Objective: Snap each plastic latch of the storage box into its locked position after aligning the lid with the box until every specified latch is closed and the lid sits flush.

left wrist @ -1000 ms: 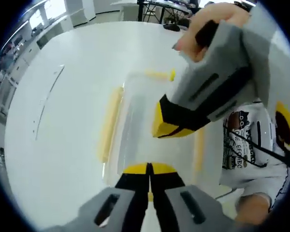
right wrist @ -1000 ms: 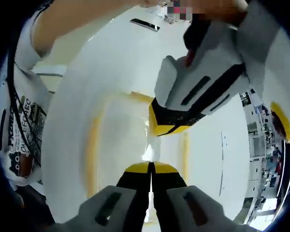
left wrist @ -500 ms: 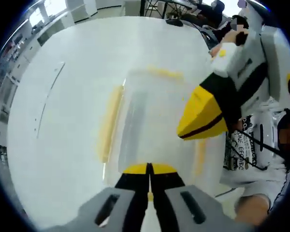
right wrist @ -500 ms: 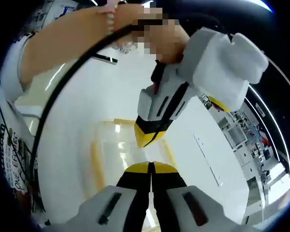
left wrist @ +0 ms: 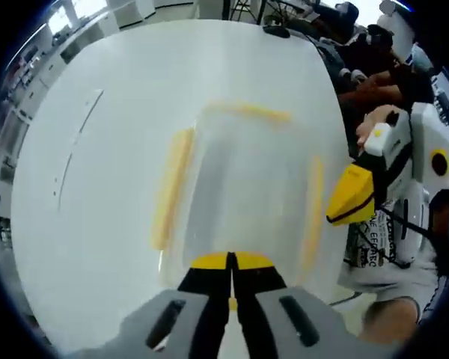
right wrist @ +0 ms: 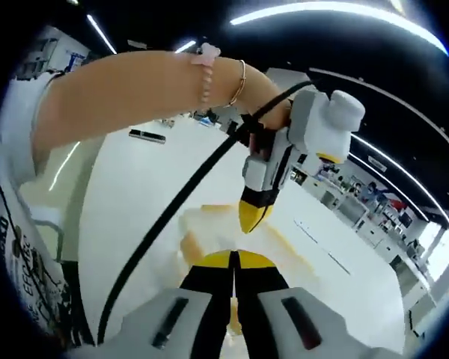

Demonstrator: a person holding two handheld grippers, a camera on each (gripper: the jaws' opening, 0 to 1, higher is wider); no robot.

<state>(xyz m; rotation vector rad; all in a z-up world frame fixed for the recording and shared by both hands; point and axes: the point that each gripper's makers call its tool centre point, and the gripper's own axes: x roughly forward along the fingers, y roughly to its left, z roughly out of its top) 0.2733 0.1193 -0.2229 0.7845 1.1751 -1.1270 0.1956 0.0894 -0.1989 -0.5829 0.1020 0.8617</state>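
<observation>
Left gripper [left wrist: 230, 263] fingers clenched, low over storage box [left wrist: 243, 187]; right gripper [right wrist: 233, 262] fingers clenched, raised.

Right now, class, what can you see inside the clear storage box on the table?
Through the storage box lid, only the white table shows; nothing inside is visible. Glare blurs the lid, and the left claw covers the near end, so small contents cannot be excluded.

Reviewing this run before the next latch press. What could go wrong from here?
1. Both grippers are shut: the left gripper sits low over the storage box, the right gripper off its side. A closed tip could slip off a yellow latch.
2. The cable hanging from the left gripper could snag.
</observation>
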